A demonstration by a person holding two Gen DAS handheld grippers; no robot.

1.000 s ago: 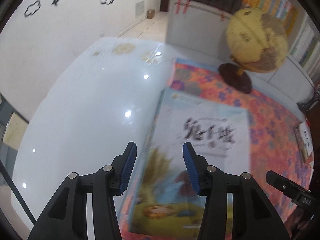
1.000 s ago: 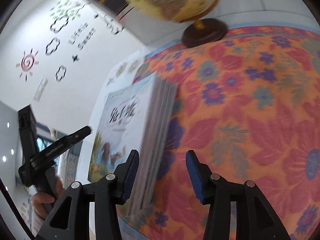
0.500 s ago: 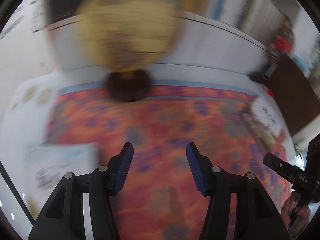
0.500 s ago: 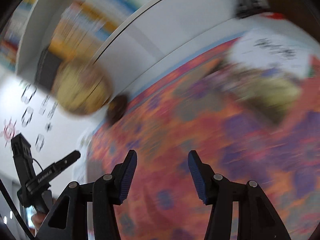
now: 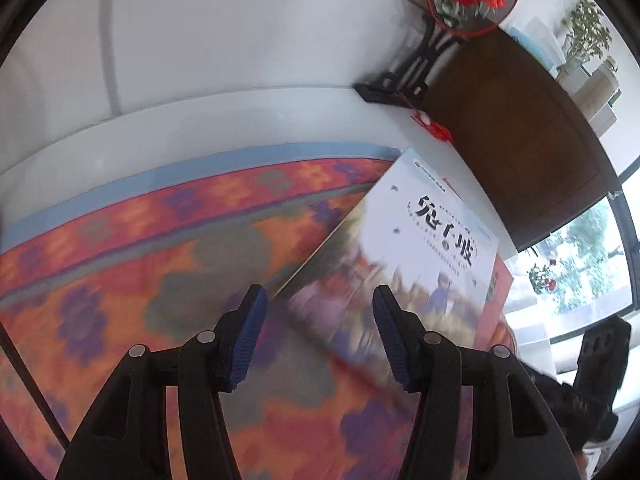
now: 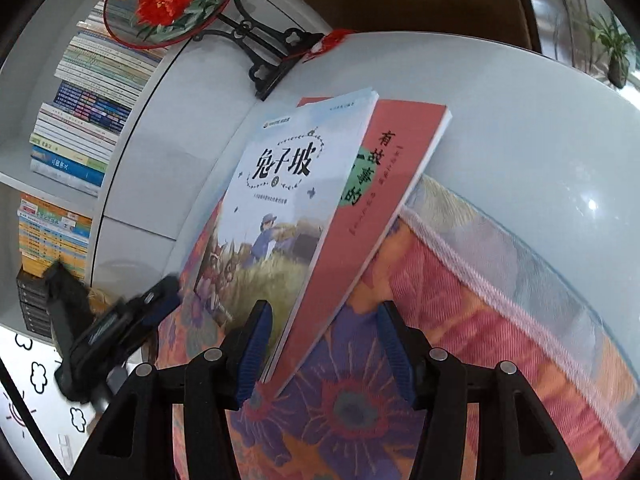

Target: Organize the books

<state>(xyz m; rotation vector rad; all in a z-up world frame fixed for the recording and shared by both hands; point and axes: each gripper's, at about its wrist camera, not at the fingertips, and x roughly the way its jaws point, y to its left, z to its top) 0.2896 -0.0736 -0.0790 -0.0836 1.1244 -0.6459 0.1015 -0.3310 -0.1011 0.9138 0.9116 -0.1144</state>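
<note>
A book with a pale blue and white cover (image 6: 280, 184) lies askew on top of a red book (image 6: 384, 184), half on the floral cloth (image 6: 460, 300). My right gripper (image 6: 324, 316) hovers open over their near corner, and the pads press on nothing. The left wrist view shows the same pale book (image 5: 432, 240), blurred, with the red one peeking out at its right edge. My left gripper (image 5: 318, 300) is open above that book's near left corner. Each gripper shows in the other's view: the right gripper (image 5: 592, 380) and the left gripper (image 6: 120, 320).
A round fan ornament with red flowers (image 6: 168, 0) on a black stand (image 6: 264, 64) sits behind the books on the white table (image 6: 520, 140). A shelf of books (image 6: 80, 120) lines the back wall. A dark wooden cabinet (image 5: 520, 140) stands beyond the table's end.
Both grippers have swung away from the stack of books near the globe, across the floral cloth, to the two books by the fan ornament. Their jaws stand slightly wider.
</note>
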